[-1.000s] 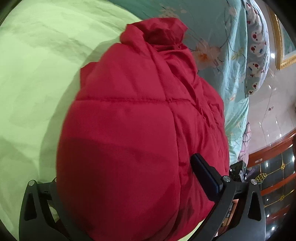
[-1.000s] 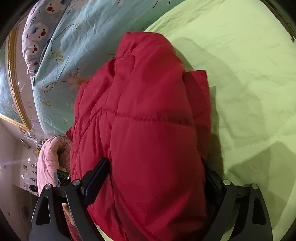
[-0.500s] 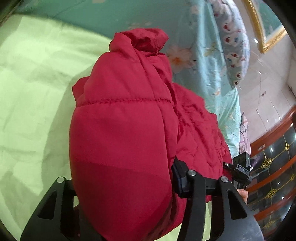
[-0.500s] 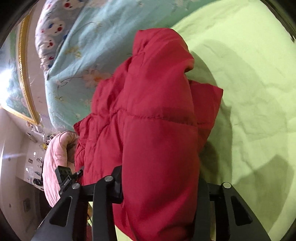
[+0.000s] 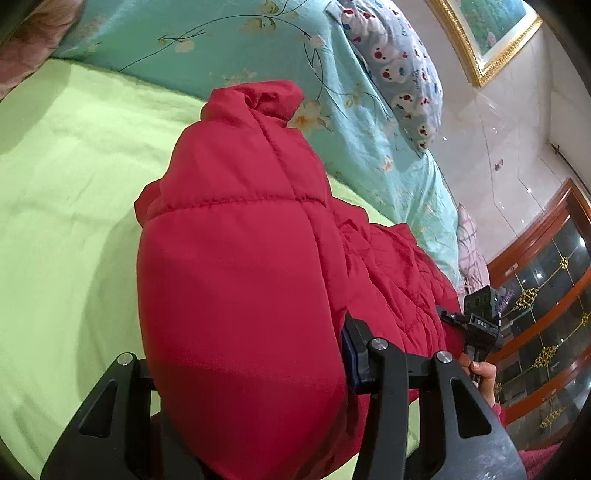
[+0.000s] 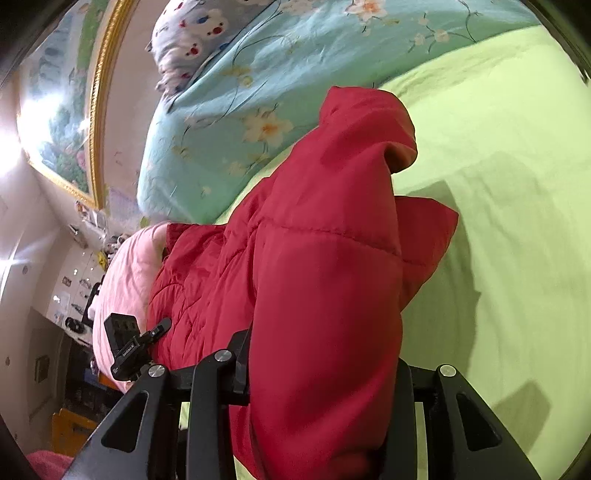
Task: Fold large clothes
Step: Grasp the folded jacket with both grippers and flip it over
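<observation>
A red padded jacket (image 5: pixel 240 266) is bunched into a thick fold above the lime green bed sheet (image 5: pixel 66 206). My left gripper (image 5: pixel 243 373) is shut on one end of the fold, which fills the gap between its fingers. My right gripper (image 6: pixel 325 373) is shut on the other end of the red jacket (image 6: pixel 325 280). The jacket's quilted lining (image 5: pixel 391 273) sags between the two grippers. The right gripper's body (image 5: pixel 480 321) shows in the left wrist view, and the left gripper's body (image 6: pixel 125 343) shows in the right wrist view. The fingertips are hidden by fabric.
A turquoise floral quilt (image 5: pixel 258 48) and a cartoon-print pillow (image 5: pixel 399 66) lie along the far side of the bed. A pink pillow (image 6: pixel 125 266) lies beyond the jacket. A gold-framed picture (image 5: pixel 491 33) hangs on the wall. A wooden glass-fronted cabinet (image 5: pixel 546 295) stands beside the bed.
Both grippers have closed on the jacket fold and lifted it, tilting upward so more of the quilt, wall and cabinet shows. The jacket hangs more bunched between them.
</observation>
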The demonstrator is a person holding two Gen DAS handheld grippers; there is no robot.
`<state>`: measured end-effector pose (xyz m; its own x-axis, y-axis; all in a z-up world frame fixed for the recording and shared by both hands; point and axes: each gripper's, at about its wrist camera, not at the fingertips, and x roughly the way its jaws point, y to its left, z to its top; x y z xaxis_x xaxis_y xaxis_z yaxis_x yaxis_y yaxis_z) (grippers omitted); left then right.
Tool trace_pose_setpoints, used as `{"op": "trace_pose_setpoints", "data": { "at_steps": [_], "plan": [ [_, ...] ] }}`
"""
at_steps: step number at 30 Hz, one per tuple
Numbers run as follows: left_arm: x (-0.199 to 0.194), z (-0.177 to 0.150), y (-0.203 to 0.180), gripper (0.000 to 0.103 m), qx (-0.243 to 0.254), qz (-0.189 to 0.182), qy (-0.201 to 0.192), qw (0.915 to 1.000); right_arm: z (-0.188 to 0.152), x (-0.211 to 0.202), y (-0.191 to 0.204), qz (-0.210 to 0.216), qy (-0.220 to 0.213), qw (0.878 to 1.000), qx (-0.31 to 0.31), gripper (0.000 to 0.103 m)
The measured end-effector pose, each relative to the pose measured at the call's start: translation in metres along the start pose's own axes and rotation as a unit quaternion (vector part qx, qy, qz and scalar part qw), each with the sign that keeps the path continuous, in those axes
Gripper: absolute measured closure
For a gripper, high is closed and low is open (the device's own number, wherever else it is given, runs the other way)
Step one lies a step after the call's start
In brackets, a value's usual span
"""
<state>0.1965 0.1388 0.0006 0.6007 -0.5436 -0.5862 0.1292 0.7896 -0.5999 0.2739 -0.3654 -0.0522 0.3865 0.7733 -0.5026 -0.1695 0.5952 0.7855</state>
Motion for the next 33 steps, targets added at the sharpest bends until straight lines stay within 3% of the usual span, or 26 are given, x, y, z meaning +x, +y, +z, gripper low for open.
{"op": "trace_pose_setpoints", "data": {
  "at_steps": [9,23,29,33],
  "plan": [
    [-0.039,-0.048,-0.010,0.057,0.002,-0.003,-0.011,0.9999,-0.063,-0.021,0.011,0.003,0.012,1.000,-0.008,0.067],
    [-0.026,-0.071,0.025,0.054,-0.034,0.016,0.024,0.9990,-0.089,-0.017,-0.017,-0.006,0.011,0.999,0.032,0.065],
    [-0.018,-0.077,0.034,0.041,-0.045,0.047,0.046,0.9968,-0.098,-0.012,-0.034,-0.006,0.011,0.998,0.060,0.057],
    [-0.012,-0.080,0.036,0.012,-0.042,0.095,0.050,0.9933,-0.103,-0.010,-0.041,-0.007,0.010,0.998,0.068,0.047]
  ]
}}
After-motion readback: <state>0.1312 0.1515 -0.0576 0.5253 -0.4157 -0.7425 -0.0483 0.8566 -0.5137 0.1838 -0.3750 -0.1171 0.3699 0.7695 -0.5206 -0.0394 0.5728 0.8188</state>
